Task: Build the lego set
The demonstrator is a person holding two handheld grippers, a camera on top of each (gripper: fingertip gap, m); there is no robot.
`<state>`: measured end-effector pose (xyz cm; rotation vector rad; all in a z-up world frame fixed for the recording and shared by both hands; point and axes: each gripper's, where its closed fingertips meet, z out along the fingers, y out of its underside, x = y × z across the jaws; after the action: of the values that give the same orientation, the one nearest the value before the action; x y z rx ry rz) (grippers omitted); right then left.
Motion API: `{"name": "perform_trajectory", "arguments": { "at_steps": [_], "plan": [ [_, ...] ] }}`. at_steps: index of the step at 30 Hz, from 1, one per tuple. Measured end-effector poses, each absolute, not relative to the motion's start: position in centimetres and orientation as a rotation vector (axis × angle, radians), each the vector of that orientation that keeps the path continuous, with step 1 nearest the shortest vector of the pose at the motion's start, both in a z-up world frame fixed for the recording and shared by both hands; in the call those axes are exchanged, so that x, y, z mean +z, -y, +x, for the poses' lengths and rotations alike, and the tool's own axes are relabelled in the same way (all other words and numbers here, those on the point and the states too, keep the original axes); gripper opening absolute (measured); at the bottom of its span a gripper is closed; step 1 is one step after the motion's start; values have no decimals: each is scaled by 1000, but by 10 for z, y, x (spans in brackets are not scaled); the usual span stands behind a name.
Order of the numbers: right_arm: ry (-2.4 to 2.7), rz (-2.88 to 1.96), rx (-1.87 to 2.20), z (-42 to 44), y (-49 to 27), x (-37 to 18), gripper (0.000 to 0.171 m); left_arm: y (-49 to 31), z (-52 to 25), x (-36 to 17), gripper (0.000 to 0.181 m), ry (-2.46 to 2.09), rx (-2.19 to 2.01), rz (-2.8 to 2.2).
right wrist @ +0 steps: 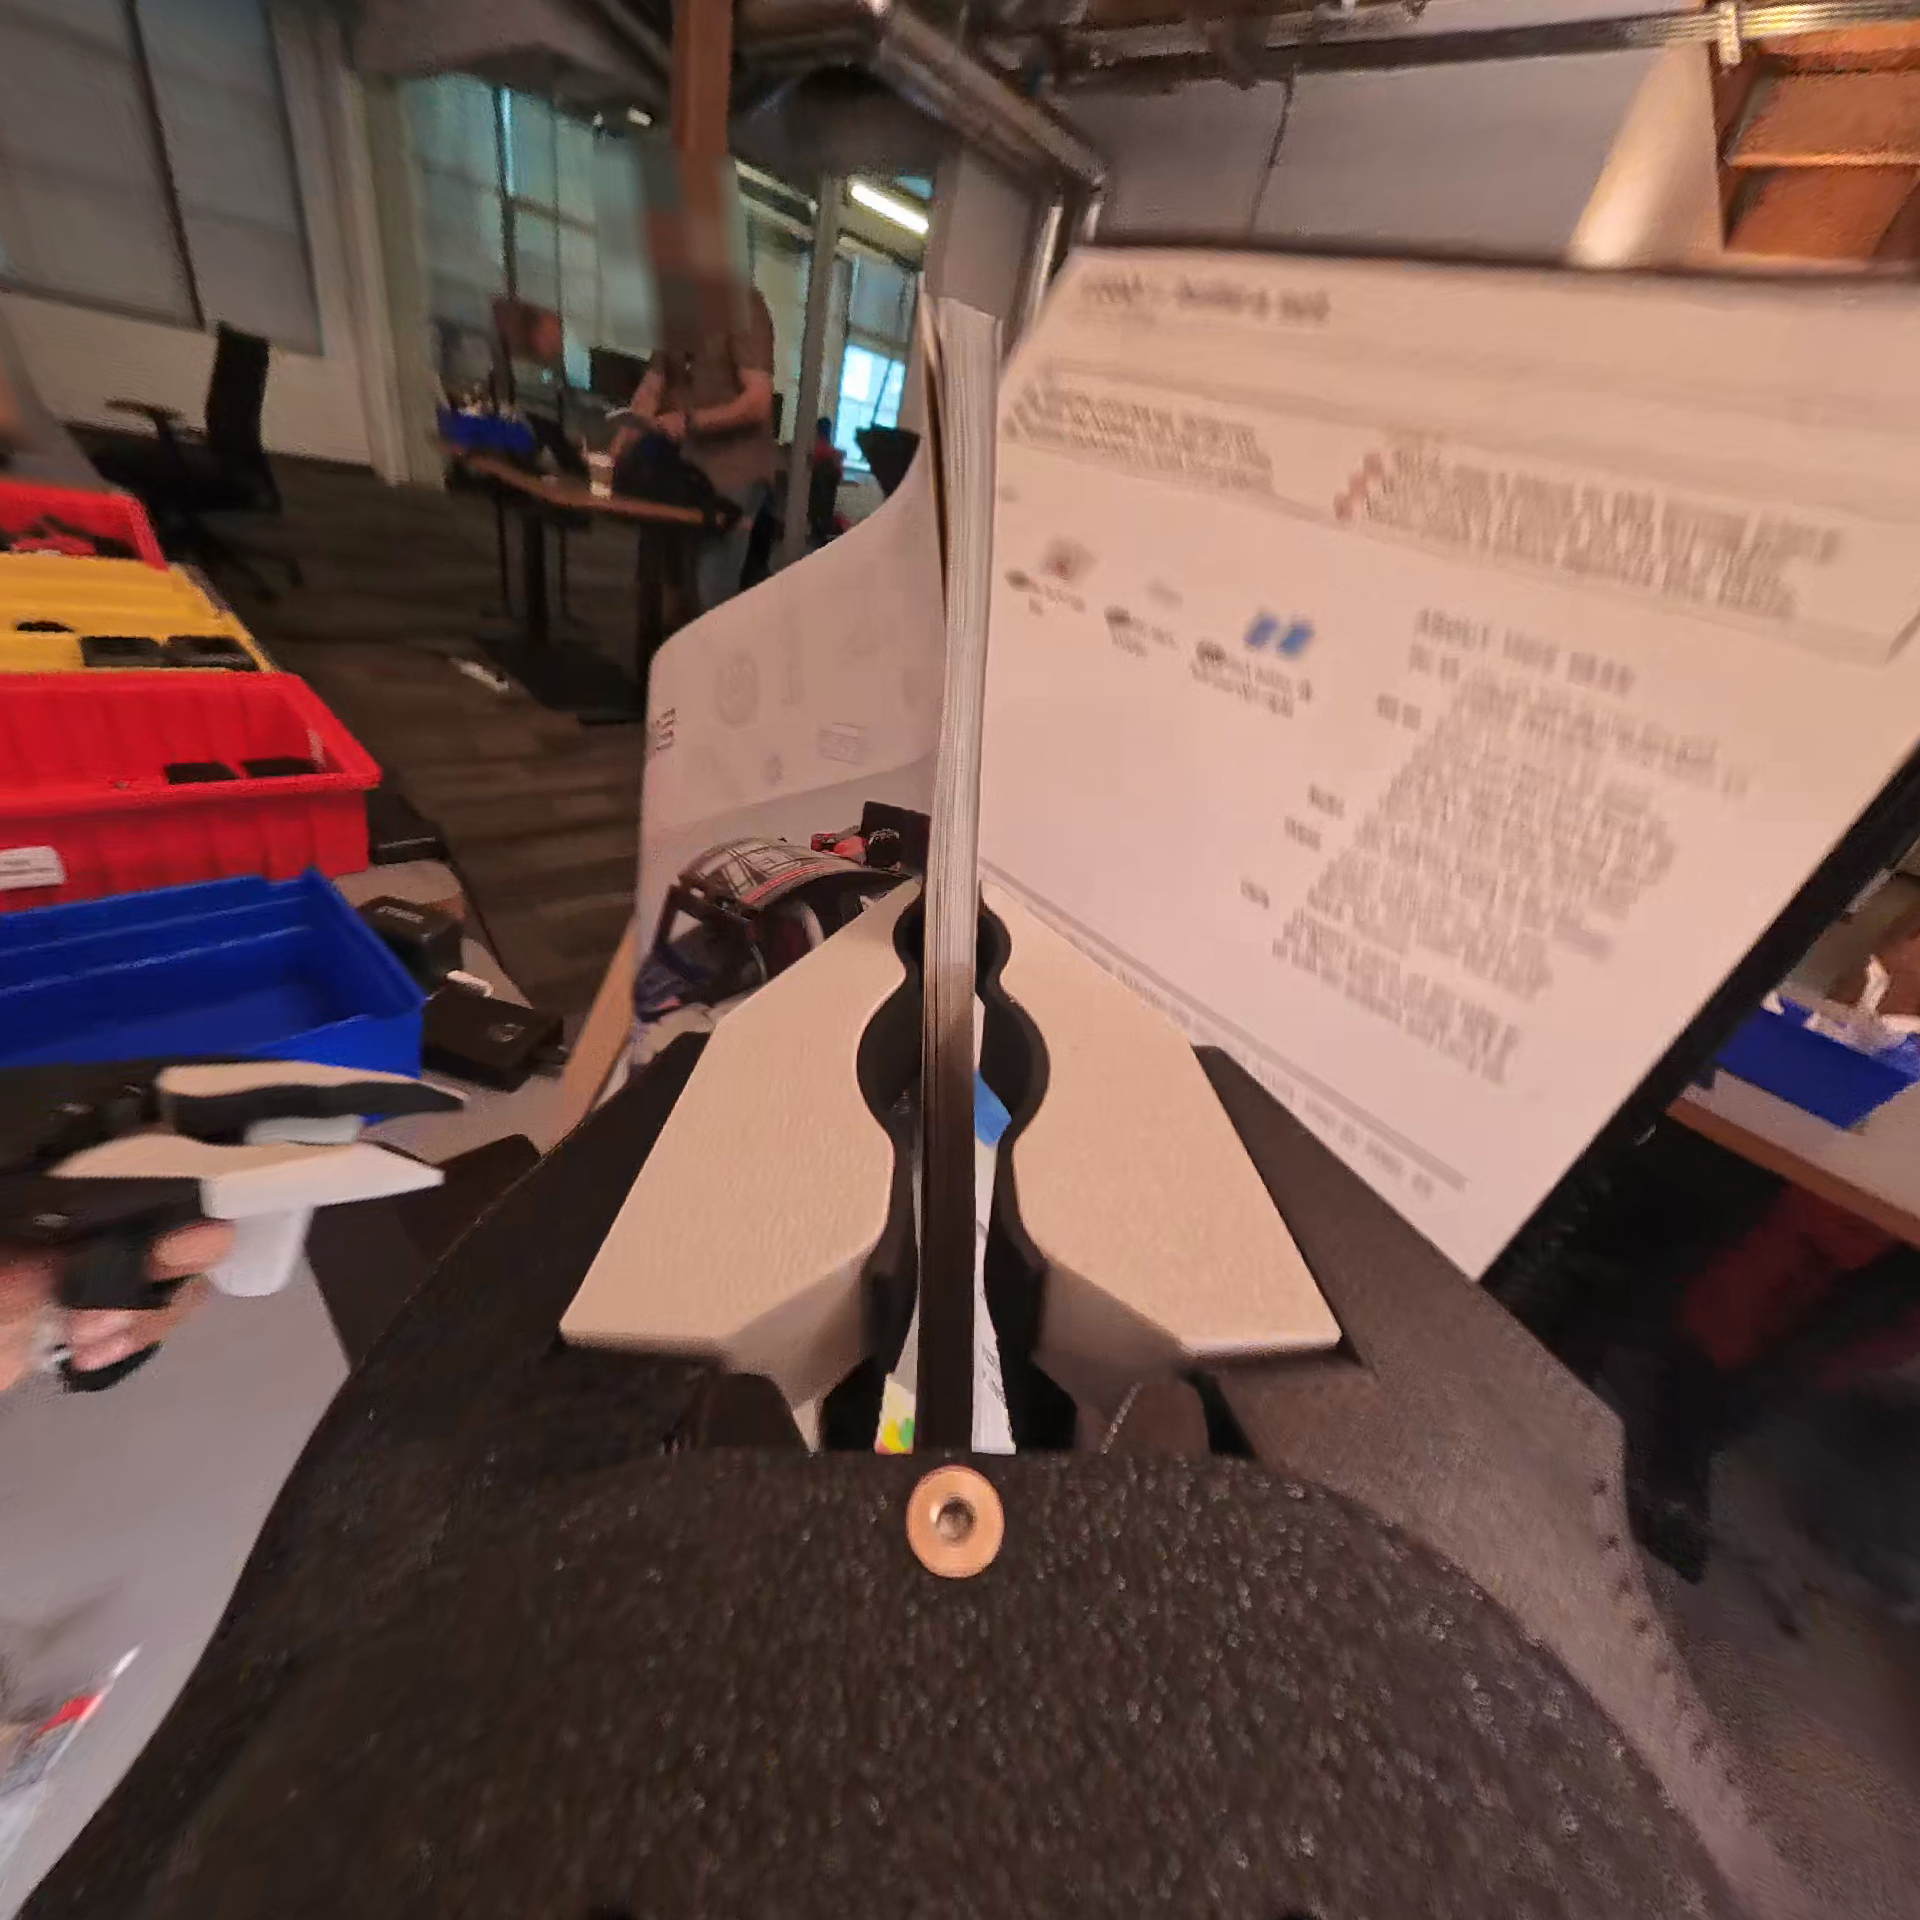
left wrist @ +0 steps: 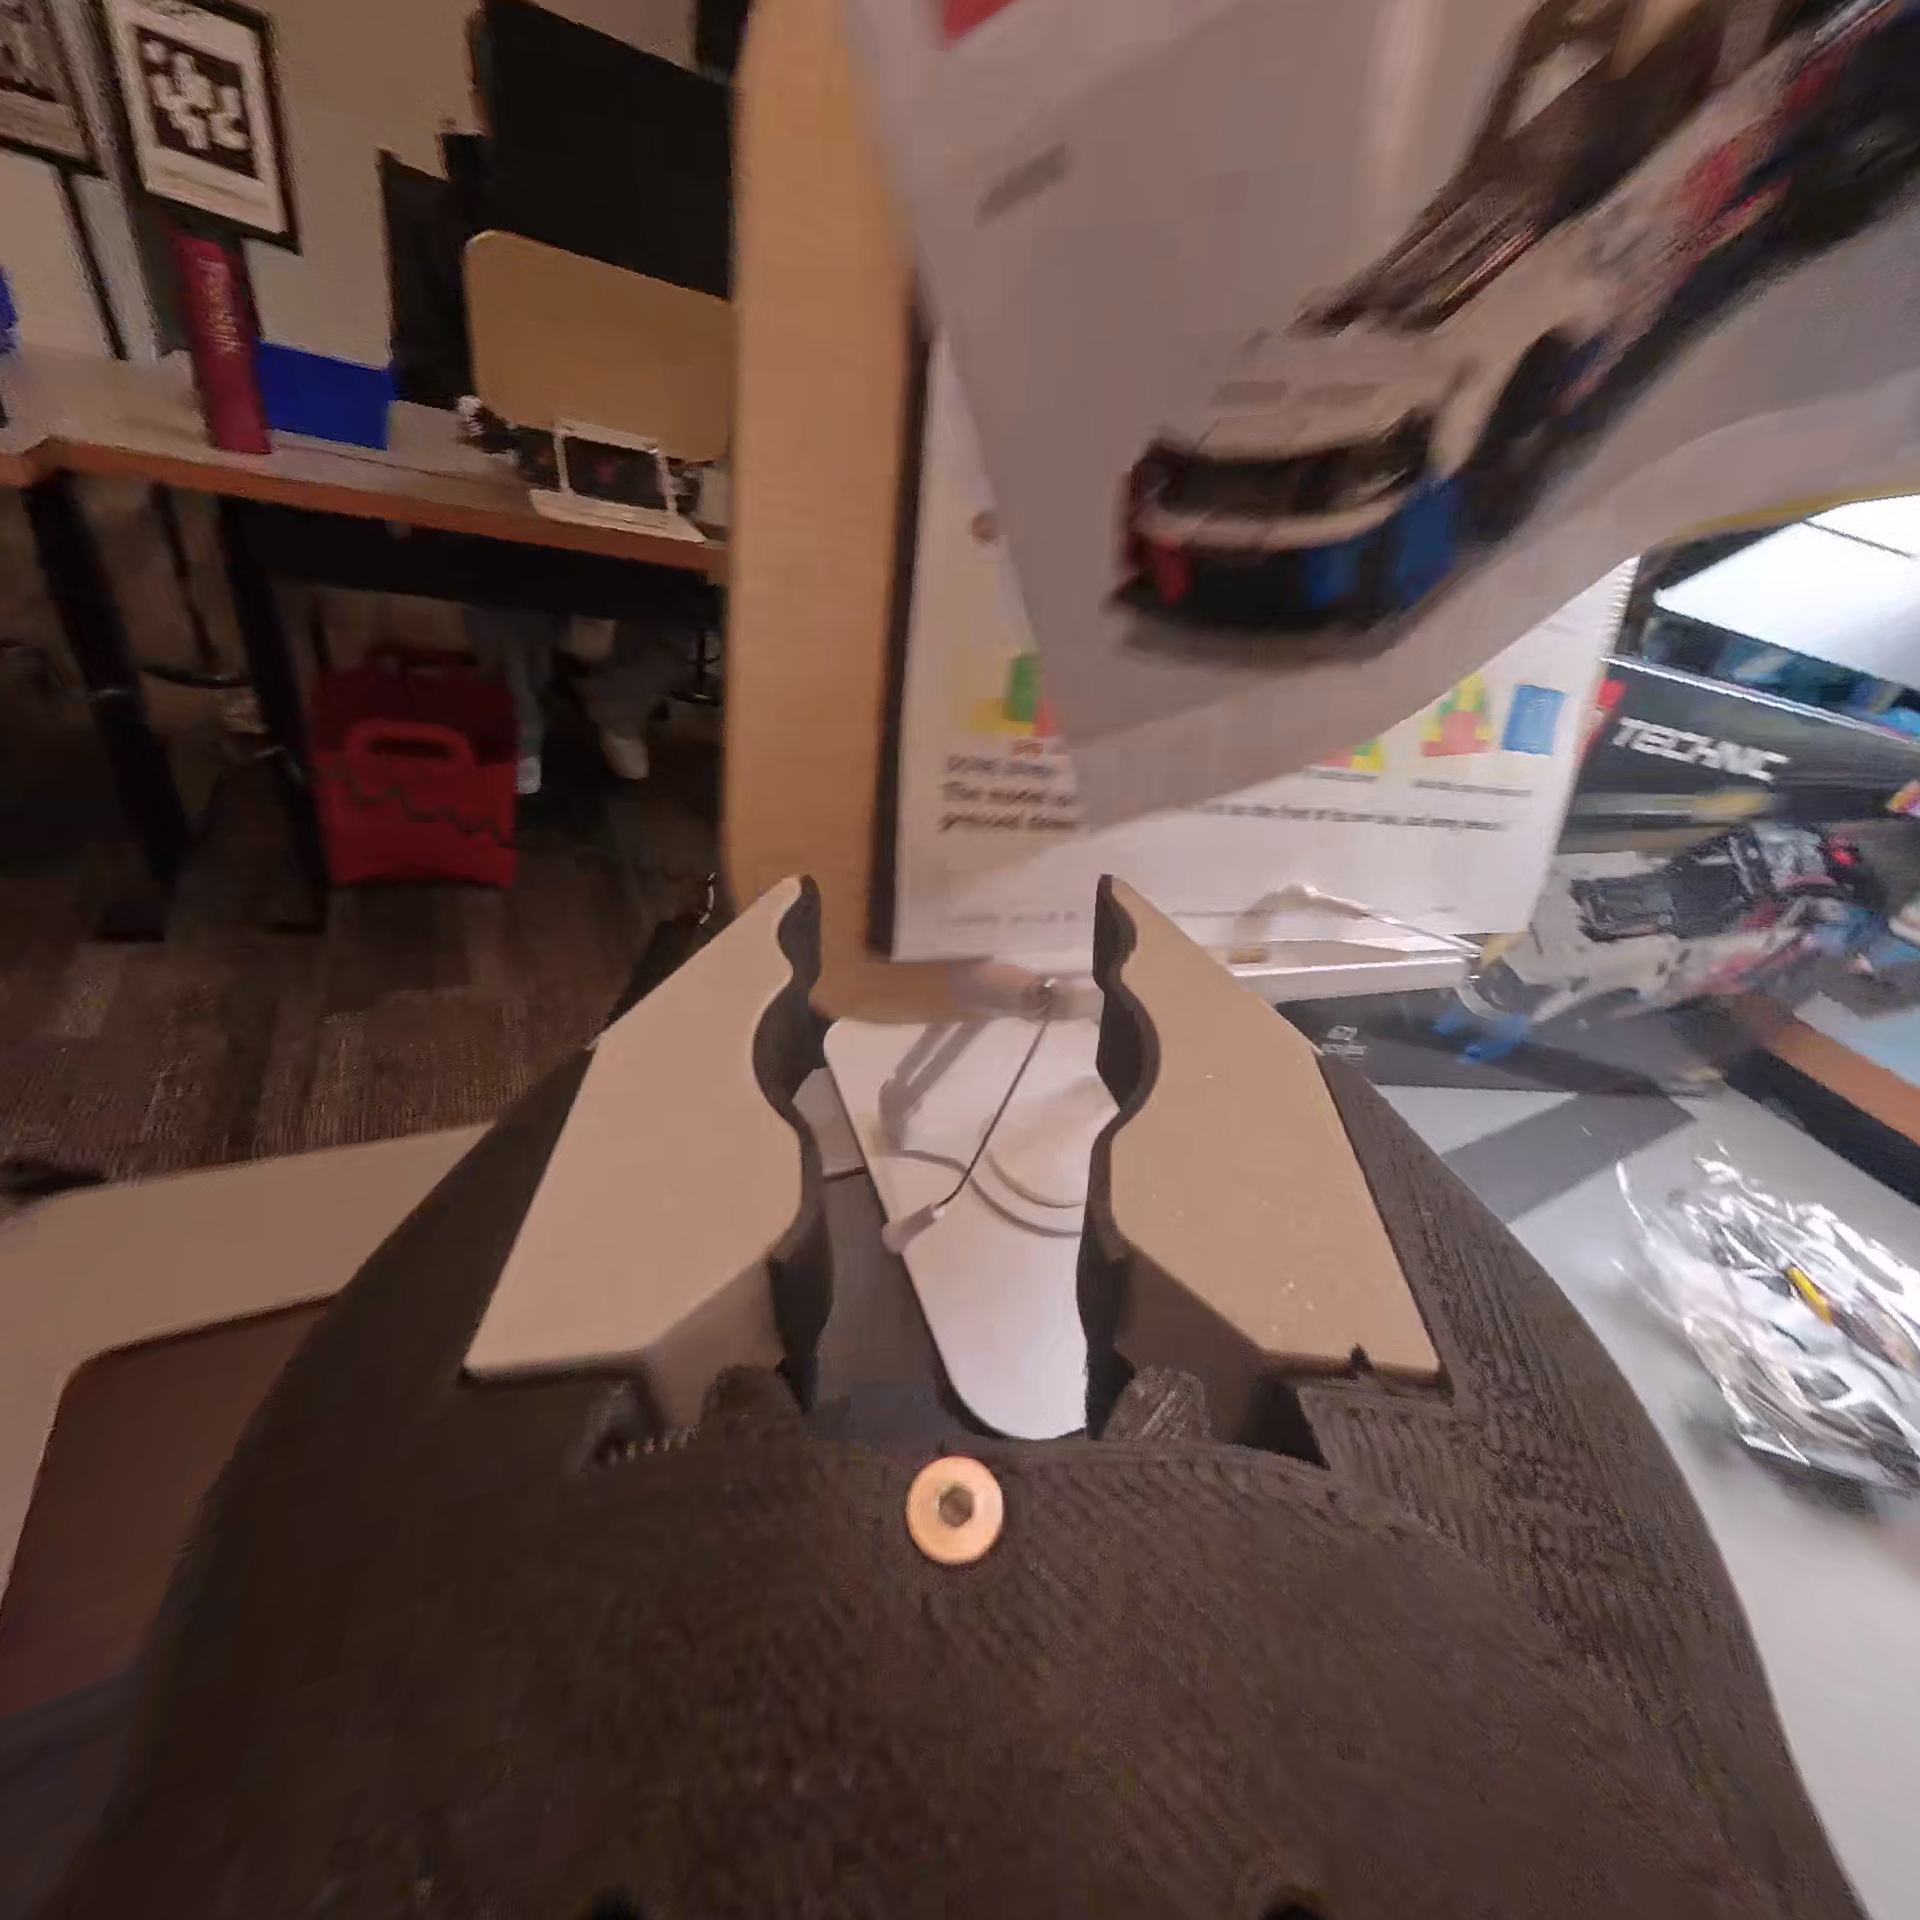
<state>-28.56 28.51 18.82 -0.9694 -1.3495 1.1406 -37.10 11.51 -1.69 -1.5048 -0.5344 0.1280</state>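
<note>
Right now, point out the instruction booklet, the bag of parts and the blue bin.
instruction booklet [right wrist: 954, 727], right wrist view, on its page edges
bag of parts [left wrist: 1787, 1320], left wrist view, on the crinkled plastic
blue bin [right wrist: 208, 977], right wrist view, on its inside floor

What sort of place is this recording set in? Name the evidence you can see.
Probably a shared workshop or lab office: stacked red, yellow and blue parts bins on a grey worktable, desks with office chairs behind, exposed ceiling ducts, and square fiducial markers on the wall.
</note>
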Motion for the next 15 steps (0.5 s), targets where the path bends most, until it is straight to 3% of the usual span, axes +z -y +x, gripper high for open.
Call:
{"name": "perform_trajectory", "arguments": {
  "at_steps": [1, 5, 11, 12, 15],
  "plan": [
    [1323, -988, 1157, -290, -294, 171, 1, -120, -366, -8, 52, 497, 132, -1518],
    [1214, -1026, 1159, -288, -326, 108, 1, -140, -360, 19, 45, 332, 289, -1573],
    [1173, -1029, 1142, -277, -331, 70, 4, -190, -353, 5, 32, 113, 574, -1728],
    [1179, -1039, 1101, -276, -331, 69, 7, -196, -357, 0, 31, 110, 644, -1756],
    [1174, -1175, 928, -265, -348, 55, 28, -201, -364, -3, 3, 172, 674, -1758]
  ]
}}
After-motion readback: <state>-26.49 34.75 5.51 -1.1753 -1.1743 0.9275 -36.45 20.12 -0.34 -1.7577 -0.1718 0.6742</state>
